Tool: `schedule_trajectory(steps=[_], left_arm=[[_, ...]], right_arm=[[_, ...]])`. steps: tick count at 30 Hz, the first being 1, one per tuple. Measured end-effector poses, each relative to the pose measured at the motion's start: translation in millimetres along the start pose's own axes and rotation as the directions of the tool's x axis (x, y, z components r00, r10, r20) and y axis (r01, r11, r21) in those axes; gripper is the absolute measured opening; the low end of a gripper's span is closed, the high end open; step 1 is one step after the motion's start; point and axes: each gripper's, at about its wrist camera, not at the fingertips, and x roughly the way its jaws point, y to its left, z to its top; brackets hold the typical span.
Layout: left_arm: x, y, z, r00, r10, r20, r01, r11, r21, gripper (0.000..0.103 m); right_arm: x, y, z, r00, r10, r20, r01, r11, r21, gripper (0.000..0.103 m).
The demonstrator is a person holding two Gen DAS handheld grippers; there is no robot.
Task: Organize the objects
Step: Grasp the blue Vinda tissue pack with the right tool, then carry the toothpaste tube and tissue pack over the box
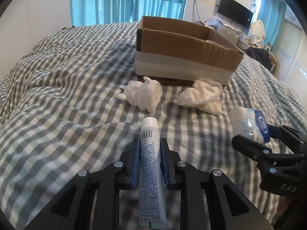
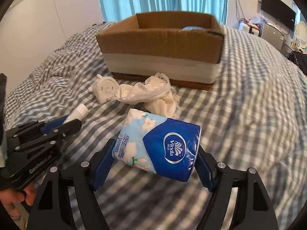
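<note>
Both grippers loaded, nothing yet dropped into the cardboard box [image 2: 161, 44]

Left gripper [image 1: 149, 164]: jaws nearly together, pinching a white tube [image 1: 150, 164] lengthwise, cap end pointing toward the box, tail end sticking back between the fingers

Right gripper [image 2: 153, 164]: jaws wide, blue pads against both ends of a Vinda tissue pack [image 2: 159, 143]; pack tilted, apparently just clear of the checked bedspread [image 2: 249, 115]. No earlier picture, so no word on any motion

Progress, as a judgement: early to middle. Something pale blue already showing inside the box at its far right corner, too hidden to name. Two items in hand, carry and release into the box to come. Two items on the bed, untouched: a white rabbit-like figure [image 1: 142, 94] on its side and a crumpled cream cloth with lace edging [image 1: 201, 97], both just in front of the box's taped near wall

In the way: figure and cloth lying directly between grippers and box; near wall fairly tall, so a lift over it probably needed. Grippers close beside each other. Television, mirror and curtains well behind, irrelevant
</note>
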Motion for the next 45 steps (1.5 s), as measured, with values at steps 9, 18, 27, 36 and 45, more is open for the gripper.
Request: schedule_trajectory(steps=[9, 18, 27, 36, 45], left_arm=[[-41, -26, 16, 0.996, -0.047, 0.073, 0.046, 0.999, 0.026, 0.021], [-64, -41, 83, 0.981, -0.079, 0.175, 0.068, 0.995, 0.066, 0.021], [-55, -50, 174, 0.961, -0.101, 0.257, 0.077, 0.992, 0.103, 0.021], [-1, -41, 234, 0.961, -0.071, 0.268, 0.042, 0.993, 0.111, 0.021], [70, -39, 249, 0.976, -0.067, 0.207, 0.042, 0.992, 0.120, 0.021]], right_arm=[[-70, -4, -2, 0.993, -0.027, 0.111, 0.028, 0.999, -0.016, 0.076], [-109, -12, 43, 0.974, -0.027, 0.227, 0.039, 0.998, -0.052, 0.076], [-103, -27, 135, 0.946, -0.031, 0.322, 0.061, 0.995, -0.085, 0.076], [-58, -46, 212, 0.937, -0.036, 0.348, 0.067, 0.995, -0.080, 0.076], [21, -71, 257, 0.953, -0.050, 0.299, 0.067, 0.997, -0.046, 0.076]])
